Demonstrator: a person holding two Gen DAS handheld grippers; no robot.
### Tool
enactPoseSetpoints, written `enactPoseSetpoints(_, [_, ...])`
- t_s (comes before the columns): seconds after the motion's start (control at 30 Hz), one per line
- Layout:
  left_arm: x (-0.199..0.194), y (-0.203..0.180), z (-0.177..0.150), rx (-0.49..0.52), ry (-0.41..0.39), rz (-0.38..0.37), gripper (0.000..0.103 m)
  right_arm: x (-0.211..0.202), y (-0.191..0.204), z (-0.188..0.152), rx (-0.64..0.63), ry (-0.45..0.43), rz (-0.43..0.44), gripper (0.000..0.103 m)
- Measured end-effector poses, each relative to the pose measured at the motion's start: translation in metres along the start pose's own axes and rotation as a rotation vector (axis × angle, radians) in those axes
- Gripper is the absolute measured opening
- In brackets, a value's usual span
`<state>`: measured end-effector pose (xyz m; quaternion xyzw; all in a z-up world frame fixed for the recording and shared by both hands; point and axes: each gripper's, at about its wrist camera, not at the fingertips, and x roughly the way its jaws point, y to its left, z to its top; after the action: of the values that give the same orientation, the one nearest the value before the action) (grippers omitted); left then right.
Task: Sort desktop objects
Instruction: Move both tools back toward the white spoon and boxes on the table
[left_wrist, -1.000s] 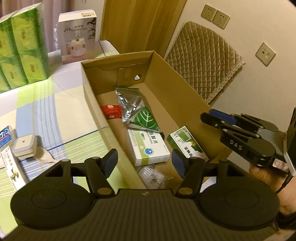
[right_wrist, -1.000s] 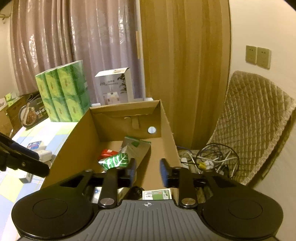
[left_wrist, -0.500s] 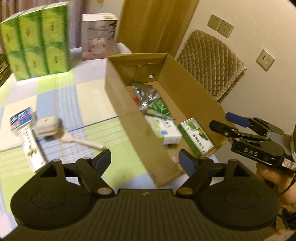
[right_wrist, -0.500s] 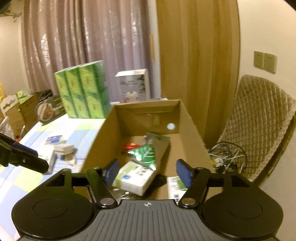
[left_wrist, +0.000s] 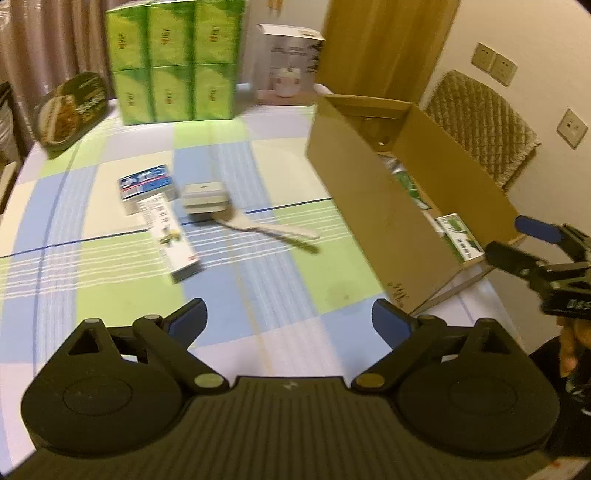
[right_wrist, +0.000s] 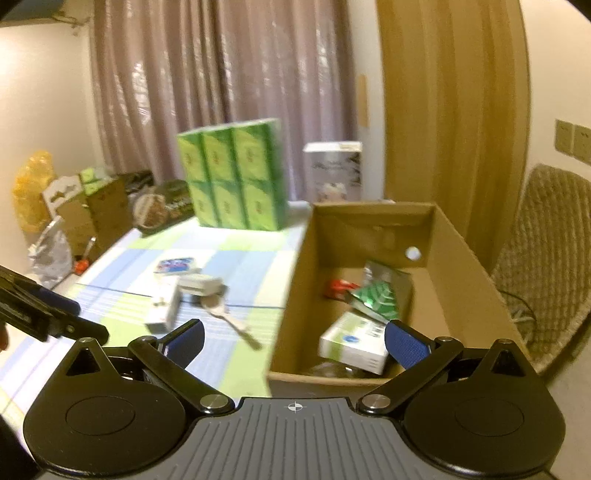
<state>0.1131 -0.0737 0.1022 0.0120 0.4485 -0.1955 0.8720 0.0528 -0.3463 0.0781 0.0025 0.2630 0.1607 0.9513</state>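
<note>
Both grippers' jaws just opened wide, empty.

Motion blur smears the print on the long white box (left_wrist: 169, 236); the cardboard box (left_wrist: 373, 206) wall hides most of its contents.

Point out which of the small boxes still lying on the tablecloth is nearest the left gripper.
The long white box lying flat, narrow with a red end. It reaches closest to the left gripper; the blue-topped box and the grey case lie farther back.
</note>
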Motion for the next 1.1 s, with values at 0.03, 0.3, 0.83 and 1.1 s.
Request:
enactPoseSetpoints(0.03, [-0.001, 0.004, -0.003, 0.001, -0.005, 0.011, 0.097, -0.001, 0.006, 0.001, -0.009, -0.006, 0.008, 0.101])
enactPoseSetpoints(0.3, [-0.011, 0.045, -0.028, -0.018, -0.009, 0.095, 0.101, -0.001, 0.047, -0.004, -0.081, -0.003, 0.070, 0.101])
enactPoseSetpoints(0.83, [-0.011, 0.097, -0.049, -0.112, -0.010, 0.126, 0.101, 0.042, 0.099, -0.010, -0.184, 0.044, 0.147, 0.101])
enactPoseSetpoints(1.1, [0.015, 0.104, -0.043, -0.105, -0.008, 0.107, 0.101, 0.091, 0.109, -0.014, -0.278, 0.102, 0.109, 0.100])
